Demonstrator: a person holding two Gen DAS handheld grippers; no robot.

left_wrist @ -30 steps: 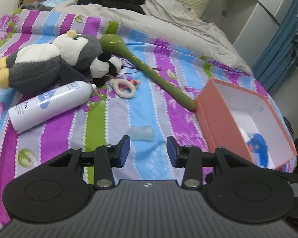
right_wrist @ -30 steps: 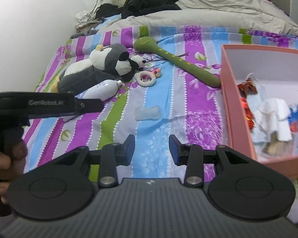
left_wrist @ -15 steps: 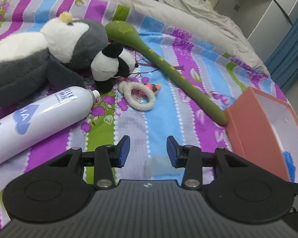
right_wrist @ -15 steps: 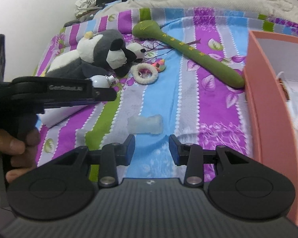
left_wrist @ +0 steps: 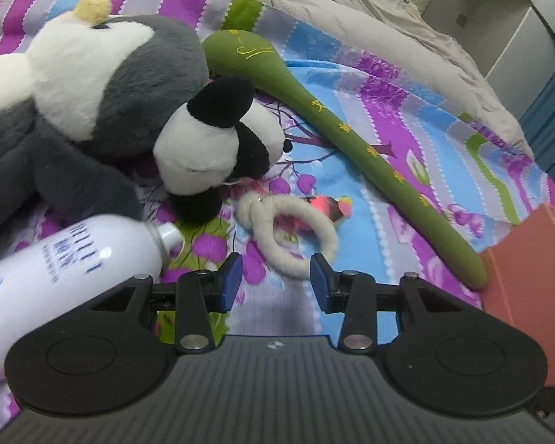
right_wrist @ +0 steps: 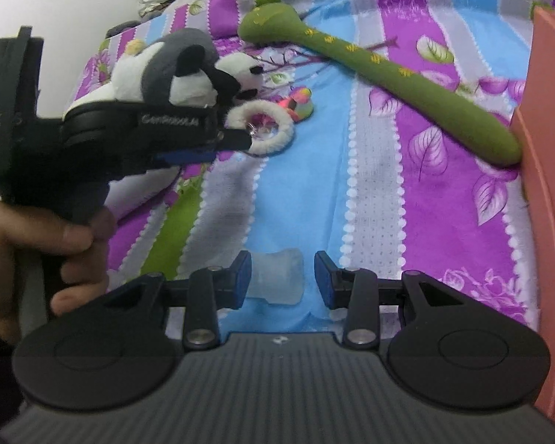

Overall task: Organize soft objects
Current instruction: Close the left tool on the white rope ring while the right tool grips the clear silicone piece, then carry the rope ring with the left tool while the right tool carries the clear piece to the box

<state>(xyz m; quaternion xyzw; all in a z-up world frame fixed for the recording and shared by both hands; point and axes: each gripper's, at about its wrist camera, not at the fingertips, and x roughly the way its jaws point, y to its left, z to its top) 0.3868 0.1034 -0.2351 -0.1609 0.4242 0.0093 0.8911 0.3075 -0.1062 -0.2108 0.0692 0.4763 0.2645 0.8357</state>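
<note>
Blue pads on the right gripper (right_wrist: 279, 279) stand apart with nothing clamped, and a pale, see-through soft piece (right_wrist: 277, 277) lies on the striped sheet (right_wrist: 370, 185) right between them, its long axis running across the gap from one pad toward the other. To me that hand looks set to close on it. The left gripper (left_wrist: 276, 281) is likewise unclenched and empty, its tips just short of the fluffy white ring (left_wrist: 292, 236), which lies flat ahead of it. Beyond sit the panda (left_wrist: 211, 148) and the long green plush (left_wrist: 351, 140), slanting toward the orange box (right_wrist: 551, 148) at the right.
</note>
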